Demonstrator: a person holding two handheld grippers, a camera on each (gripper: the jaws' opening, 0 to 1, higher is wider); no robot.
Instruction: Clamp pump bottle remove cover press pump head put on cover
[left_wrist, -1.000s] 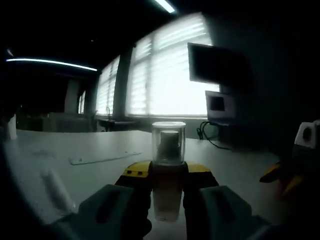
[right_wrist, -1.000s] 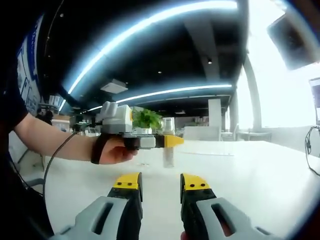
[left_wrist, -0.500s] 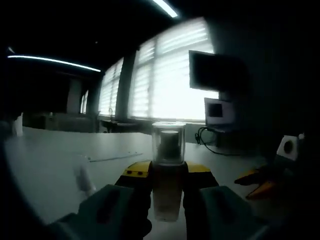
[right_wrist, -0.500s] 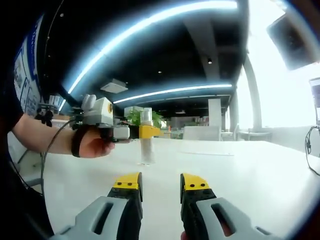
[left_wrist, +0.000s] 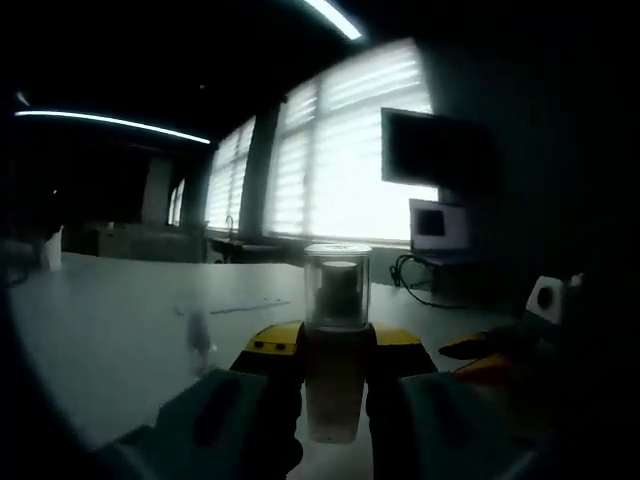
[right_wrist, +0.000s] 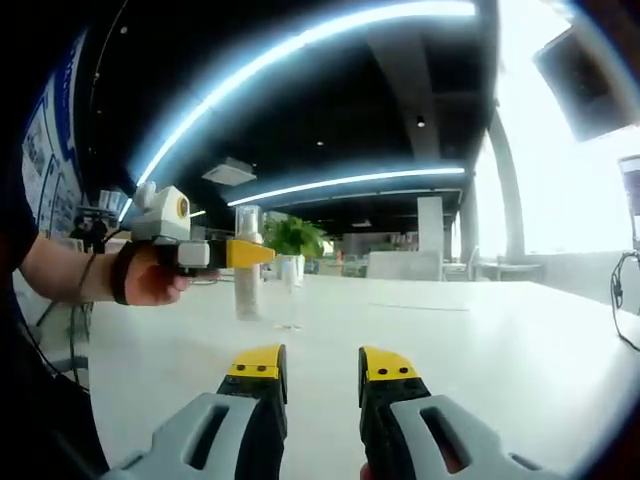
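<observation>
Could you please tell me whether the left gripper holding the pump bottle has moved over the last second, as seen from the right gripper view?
Yes. The left gripper with the pump bottle has shifted leftward, away from the potted plant behind it.

My left hand-held gripper (left_wrist: 335, 365) clamps a translucent pump bottle (left_wrist: 334, 385), clear cylindrical cover (left_wrist: 337, 285) on top, above the pale counter (left_wrist: 110, 320). Other yellow-tipped hand-held gripper (left_wrist: 500, 355) at right.
</observation>
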